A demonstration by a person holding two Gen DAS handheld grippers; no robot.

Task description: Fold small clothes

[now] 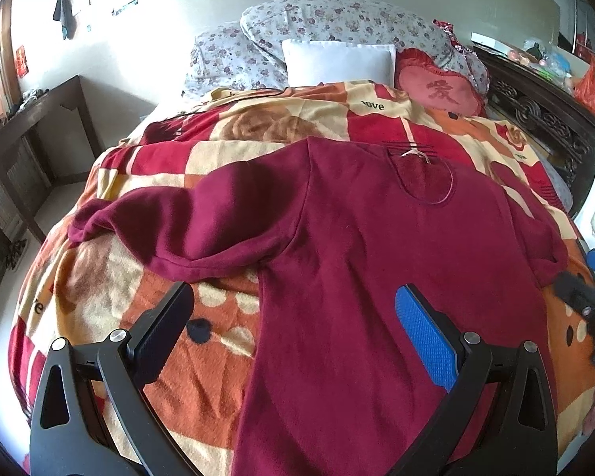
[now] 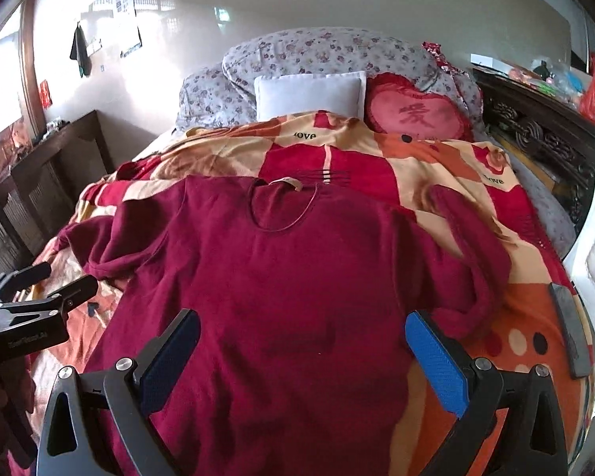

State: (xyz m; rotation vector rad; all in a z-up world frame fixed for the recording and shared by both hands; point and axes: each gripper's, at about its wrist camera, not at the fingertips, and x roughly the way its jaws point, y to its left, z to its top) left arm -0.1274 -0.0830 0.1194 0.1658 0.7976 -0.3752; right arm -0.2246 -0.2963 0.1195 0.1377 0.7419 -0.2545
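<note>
A dark red long-sleeved knit sweater (image 1: 377,246) lies spread flat, neckline toward the pillows, on a bed (image 2: 535,317) covered by a red, orange and cream patterned blanket (image 1: 146,317). A dark wooden side table (image 1: 31,127) stands by the wall. Both the left hand-held gripper (image 1: 293,325) and right hand-held gripper (image 2: 303,353) hover released above the hem.
</note>
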